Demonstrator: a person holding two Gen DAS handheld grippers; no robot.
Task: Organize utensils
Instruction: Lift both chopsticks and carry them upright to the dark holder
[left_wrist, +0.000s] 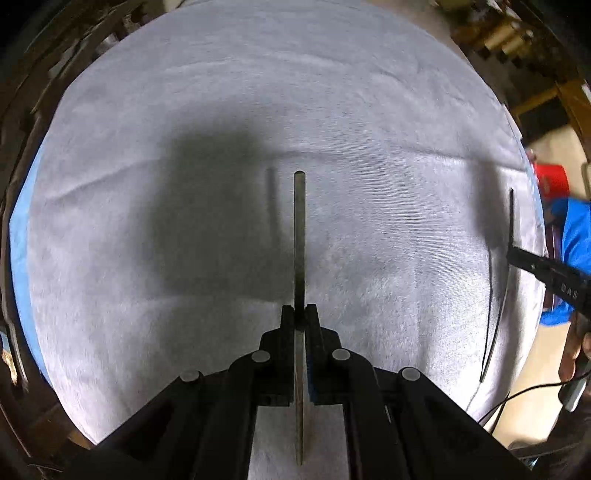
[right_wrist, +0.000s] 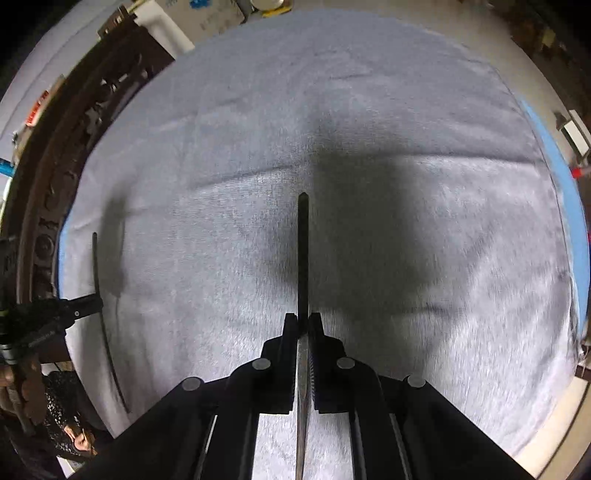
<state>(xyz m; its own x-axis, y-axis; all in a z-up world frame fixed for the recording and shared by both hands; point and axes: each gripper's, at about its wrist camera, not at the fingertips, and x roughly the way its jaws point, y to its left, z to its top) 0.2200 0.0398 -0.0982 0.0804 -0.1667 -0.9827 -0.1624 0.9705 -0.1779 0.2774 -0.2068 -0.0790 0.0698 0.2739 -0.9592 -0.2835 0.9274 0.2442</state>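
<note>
My left gripper (left_wrist: 299, 308) is shut on a thin metal utensil (left_wrist: 299, 229), seen edge-on, and holds it above the grey cloth (left_wrist: 184, 110). My right gripper (right_wrist: 303, 316) is shut on a second, darker utensil (right_wrist: 303, 251), also edge-on, above the same cloth (right_wrist: 406, 92). Each gripper shows at the edge of the other's view: the right one (left_wrist: 511, 254) with its utensil (left_wrist: 511, 221) at the far right, the left one (right_wrist: 98, 301) with its utensil (right_wrist: 95, 258) at the far left. I cannot tell what kind either utensil is.
The cloth covers a blue-edged table (right_wrist: 576, 206). A carved dark wooden piece (right_wrist: 48, 206) runs along the left. A red object (left_wrist: 552, 179) and cables (left_wrist: 517, 398) lie off the right side. Boxes (right_wrist: 207, 14) stand at the back.
</note>
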